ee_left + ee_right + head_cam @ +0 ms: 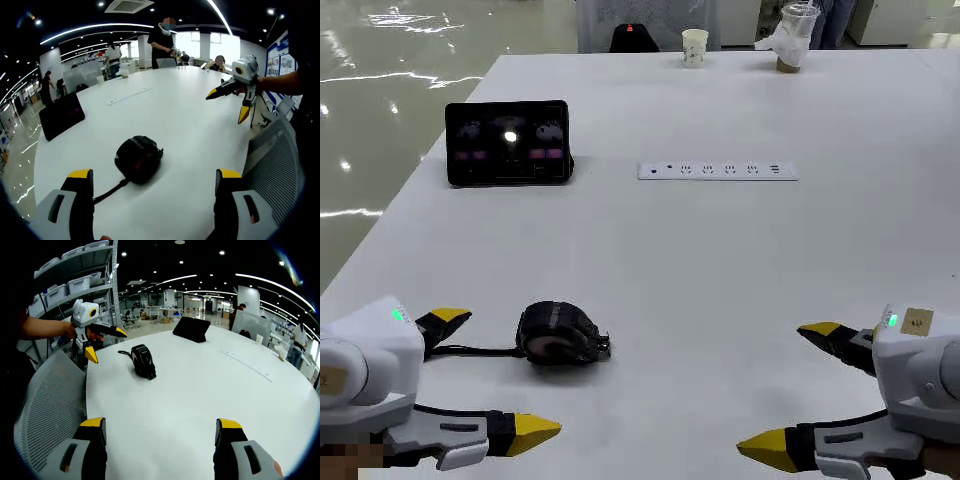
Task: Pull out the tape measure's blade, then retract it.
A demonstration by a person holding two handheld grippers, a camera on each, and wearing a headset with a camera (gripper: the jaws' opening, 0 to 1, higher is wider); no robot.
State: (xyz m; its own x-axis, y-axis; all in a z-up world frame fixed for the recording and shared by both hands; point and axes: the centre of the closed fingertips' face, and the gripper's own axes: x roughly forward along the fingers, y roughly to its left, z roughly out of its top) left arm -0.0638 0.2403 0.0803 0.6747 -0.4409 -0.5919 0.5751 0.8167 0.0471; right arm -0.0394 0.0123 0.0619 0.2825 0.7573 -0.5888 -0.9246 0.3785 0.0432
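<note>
Tape measure (560,333) lying on desk (720,260), blade not yet drawn; left claw (515,370) and right claw (768,387) both spread, empty. Pulling and retracting remain.

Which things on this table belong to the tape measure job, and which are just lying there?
For the job: tape measure, left gripper, right gripper.
Lying about: tablet, power strip, paper cup, plastic cup.
</note>
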